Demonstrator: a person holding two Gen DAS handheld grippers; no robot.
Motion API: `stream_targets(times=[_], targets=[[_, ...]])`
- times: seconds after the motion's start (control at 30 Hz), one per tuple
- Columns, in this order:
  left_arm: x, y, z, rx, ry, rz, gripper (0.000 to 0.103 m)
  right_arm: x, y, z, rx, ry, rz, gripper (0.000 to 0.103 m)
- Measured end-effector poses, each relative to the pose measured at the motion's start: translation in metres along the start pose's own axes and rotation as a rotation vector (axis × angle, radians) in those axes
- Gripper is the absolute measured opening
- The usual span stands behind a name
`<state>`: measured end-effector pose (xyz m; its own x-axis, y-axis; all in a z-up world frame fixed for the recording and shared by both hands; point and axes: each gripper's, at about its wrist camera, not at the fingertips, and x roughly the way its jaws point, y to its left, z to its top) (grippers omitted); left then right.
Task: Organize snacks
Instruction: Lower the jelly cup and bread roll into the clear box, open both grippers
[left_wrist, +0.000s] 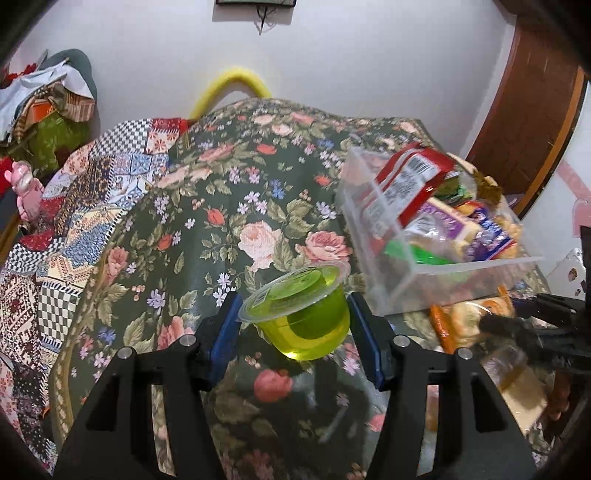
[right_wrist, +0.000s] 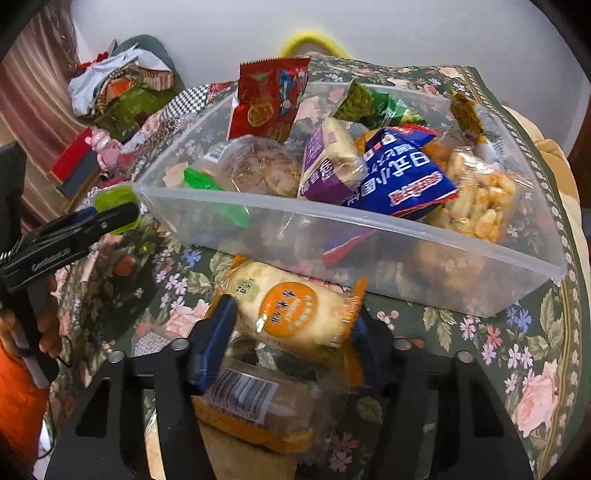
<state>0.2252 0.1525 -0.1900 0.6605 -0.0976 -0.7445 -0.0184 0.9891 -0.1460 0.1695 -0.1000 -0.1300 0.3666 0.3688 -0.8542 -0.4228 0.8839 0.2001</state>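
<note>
The left gripper (left_wrist: 295, 317) is holding a green jelly cup (left_wrist: 300, 314) between its blue-padded fingers (left_wrist: 227, 325), which are pressing on both sides of the cup. The cup is tilting, with its sealed lid turned toward the left, and it is hanging above the table (left_wrist: 229, 206), which is wearing a dark floral cloth. From the right wrist view, the same cup (right_wrist: 117, 201) is sitting just beside the left corner of the clear plastic bin (right_wrist: 388, 254).

The right gripper (right_wrist: 288, 328) is gripping a wrapped cake with orange label (right_wrist: 291, 314); its fingers (right_wrist: 216, 332) are clamped on the two ends of the packet. The packet is staying just in front of the near wall of the bin (whether it is touching the wall, I cannot tell). Under it, another packet with a barcode (right_wrist: 251, 402) is lying on the table.

Inside the bin, several snacks are piling up: a red packet (right_wrist: 269, 99) leaning at the back, a purple packet (right_wrist: 328, 162), a blue packet (right_wrist: 399, 177), a clear bag of puffed snacks (right_wrist: 476, 195) at the right side, and a green packet (right_wrist: 373, 103) behind.
</note>
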Motion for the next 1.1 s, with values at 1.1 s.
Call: stream_targets(times=[1.1], targets=[[-0.071,-0.094,0.033,0.082,-0.118,-0.087,0.058,-0.128,-0.048,0.008,0.061,-0.310,-0.021,0.008]])
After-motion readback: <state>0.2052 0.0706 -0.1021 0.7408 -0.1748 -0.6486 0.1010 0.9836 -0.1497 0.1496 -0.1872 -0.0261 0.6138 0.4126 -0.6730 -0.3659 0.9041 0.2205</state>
